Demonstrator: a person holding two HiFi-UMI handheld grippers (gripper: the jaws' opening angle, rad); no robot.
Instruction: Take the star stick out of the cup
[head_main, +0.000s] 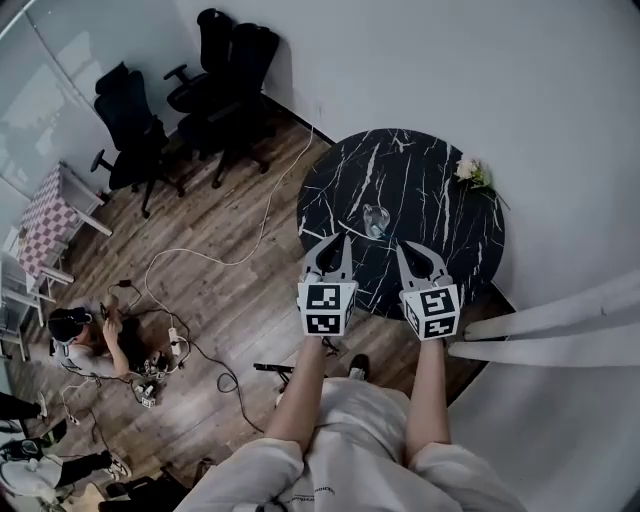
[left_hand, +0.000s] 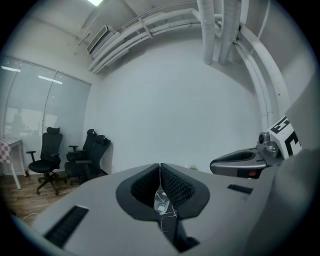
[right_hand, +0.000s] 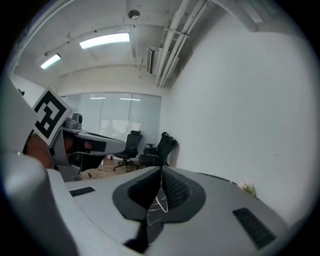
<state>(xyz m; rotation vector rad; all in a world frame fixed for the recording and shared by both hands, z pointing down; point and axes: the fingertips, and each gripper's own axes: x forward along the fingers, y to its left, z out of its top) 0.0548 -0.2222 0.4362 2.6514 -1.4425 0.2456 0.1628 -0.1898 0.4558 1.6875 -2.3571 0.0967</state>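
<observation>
Cup (head_main: 376, 220) stands upright near the middle of the table (head_main: 440, 200); the star stick inside is too small to confirm. Left gripper (left_hand: 160, 165) and right gripper (right_hand: 161, 170) are both closed on nothing, short of the cup. Recommend steadying the cup with one gripper, then pinching the stick and lifting it straight up.

Quick tally: one marble table (head_main: 440, 180), one glass cup (head_main: 376, 220), one flower bunch (head_main: 470, 172) at the table's 2 o'clock. Two grippers: left gripper (head_main: 337, 240), right gripper (head_main: 403, 247). Looks like three office chairs (head_main: 130, 120) around 11 o'clock, though they overlap.
</observation>
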